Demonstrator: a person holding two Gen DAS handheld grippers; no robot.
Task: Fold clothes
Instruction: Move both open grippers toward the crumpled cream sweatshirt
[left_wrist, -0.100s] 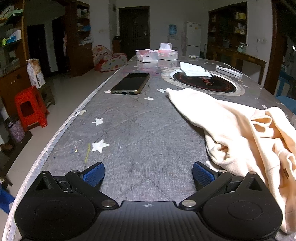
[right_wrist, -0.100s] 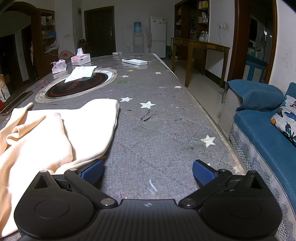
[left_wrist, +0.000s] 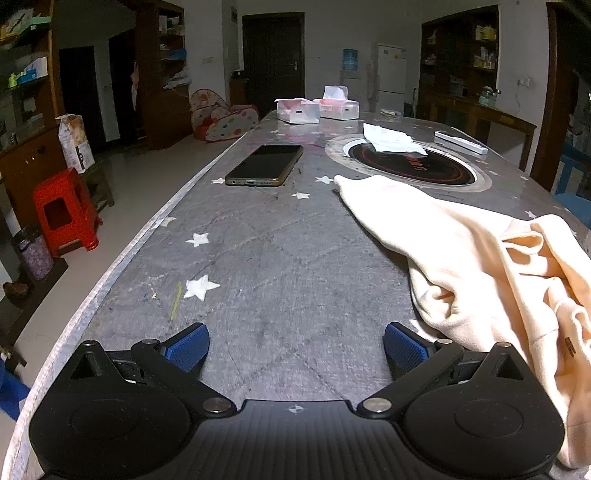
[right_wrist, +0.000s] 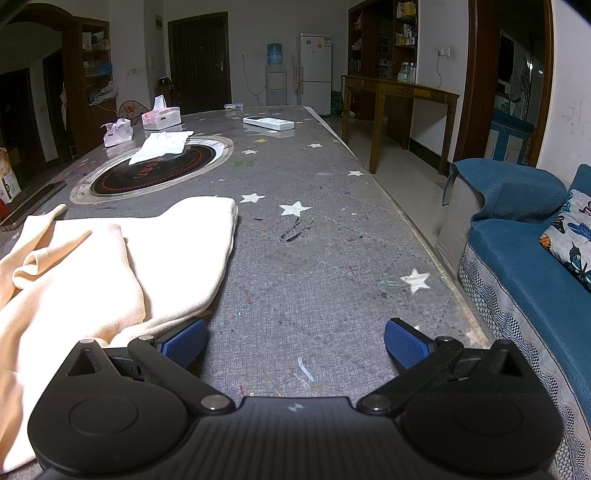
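Under the right hand-held gripper (right_wrist: 295, 345), cream garment (right_wrist: 110, 266) partly hidden; fingers spread

Grey star-print table cover (left_wrist: 280, 266), scuffed, paint flecks. Phone (left_wrist: 264, 165) face up near left table edge. Round dark inset burner (left_wrist: 408, 162) mid-table, crumpled white tissue (left_wrist: 391, 138) on its far rim. Two tissue boxes (left_wrist: 318, 109) side by side at far end. White remote (right_wrist: 268, 122) far right side of table. Off-table: red plastic stool (left_wrist: 64, 212) on floor left, blue sofa (right_wrist: 524, 258) with patterned cushion (right_wrist: 572, 236) right, white fridge (right_wrist: 314, 72) and water dispenser (right_wrist: 275, 75) at back wall, wooden side table (right_wrist: 399, 98).
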